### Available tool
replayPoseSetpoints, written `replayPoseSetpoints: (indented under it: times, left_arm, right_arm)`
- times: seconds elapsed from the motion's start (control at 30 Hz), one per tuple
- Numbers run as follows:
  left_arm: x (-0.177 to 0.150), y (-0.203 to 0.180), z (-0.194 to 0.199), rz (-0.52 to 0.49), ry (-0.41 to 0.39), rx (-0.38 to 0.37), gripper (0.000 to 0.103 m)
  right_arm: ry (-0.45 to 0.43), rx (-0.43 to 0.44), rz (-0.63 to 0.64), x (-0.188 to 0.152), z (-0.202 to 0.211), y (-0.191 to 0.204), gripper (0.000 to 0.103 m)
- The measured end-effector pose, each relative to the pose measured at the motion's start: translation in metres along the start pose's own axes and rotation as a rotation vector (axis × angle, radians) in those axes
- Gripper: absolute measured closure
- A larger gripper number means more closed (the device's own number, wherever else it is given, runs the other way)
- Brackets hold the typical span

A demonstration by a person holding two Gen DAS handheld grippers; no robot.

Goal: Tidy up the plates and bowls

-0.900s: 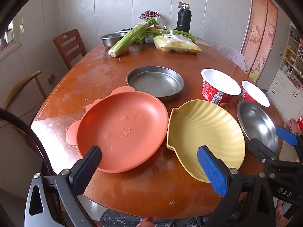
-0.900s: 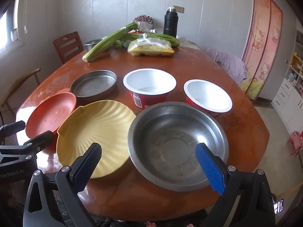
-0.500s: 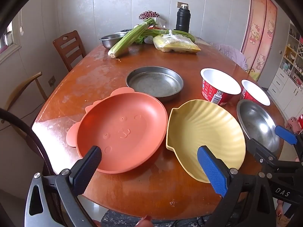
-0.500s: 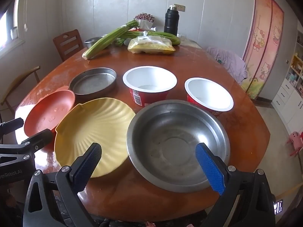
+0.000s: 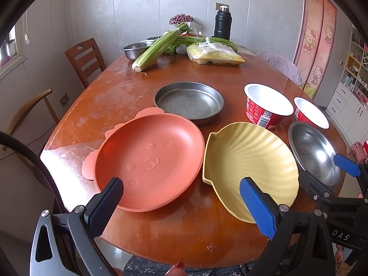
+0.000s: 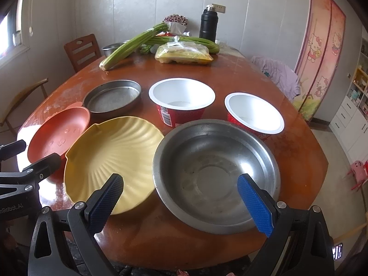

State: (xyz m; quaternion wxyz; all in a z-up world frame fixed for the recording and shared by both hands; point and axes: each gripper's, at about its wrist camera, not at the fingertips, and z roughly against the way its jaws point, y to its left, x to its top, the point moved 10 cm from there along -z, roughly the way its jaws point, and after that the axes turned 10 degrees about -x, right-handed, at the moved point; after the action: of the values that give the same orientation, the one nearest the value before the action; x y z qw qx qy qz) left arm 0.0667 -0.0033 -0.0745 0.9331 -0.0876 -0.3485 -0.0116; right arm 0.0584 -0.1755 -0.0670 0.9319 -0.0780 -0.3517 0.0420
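Note:
On the brown table (image 5: 174, 225) lie an orange plate (image 5: 149, 161) with ears, a yellow shell-shaped plate (image 5: 250, 168) and a steel bowl (image 6: 216, 174), side by side along the near edge. Behind them stand a shallow steel pan (image 5: 188, 102) and two red paper bowls (image 6: 181, 101) (image 6: 254, 115) with white insides. My left gripper (image 5: 180, 186) hovers open above the gap between the orange and yellow plates. My right gripper (image 6: 180, 181) hovers open over the steel bowl's near left rim. Neither holds anything.
At the far end of the table lie celery stalks (image 5: 158, 46), a bag of yellow food (image 5: 214, 55), a small steel bowl (image 5: 135, 50) and a black flask (image 5: 222, 24). Wooden chairs (image 5: 84, 59) stand at the left side. A cloth-draped seat (image 6: 278, 76) is at the right.

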Motion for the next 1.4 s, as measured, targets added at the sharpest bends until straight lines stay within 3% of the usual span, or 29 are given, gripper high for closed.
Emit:
replayPoseSetpoints:
  times: [0.77, 1.2, 1.4]
  left_arm:
    - [0.002, 0.003, 0.003, 0.004, -0.013, 0.005, 0.001]
    - [0.002, 0.013, 0.002, 0.024, -0.015, 0.01, 0.001]
    - [0.005, 0.035, 0.009, 0.063, -0.033, 0.041, 0.001]
  right_arm:
    - [-0.003, 0.023, -0.01, 0.002, 0.003, 0.003, 0.003]
    - [-0.027, 0.113, 0.019, 0.018, 0.012, 0.025, 0.003]
    - [-0.027, 0.183, 0.049, 0.032, 0.015, 0.047, 0.003]
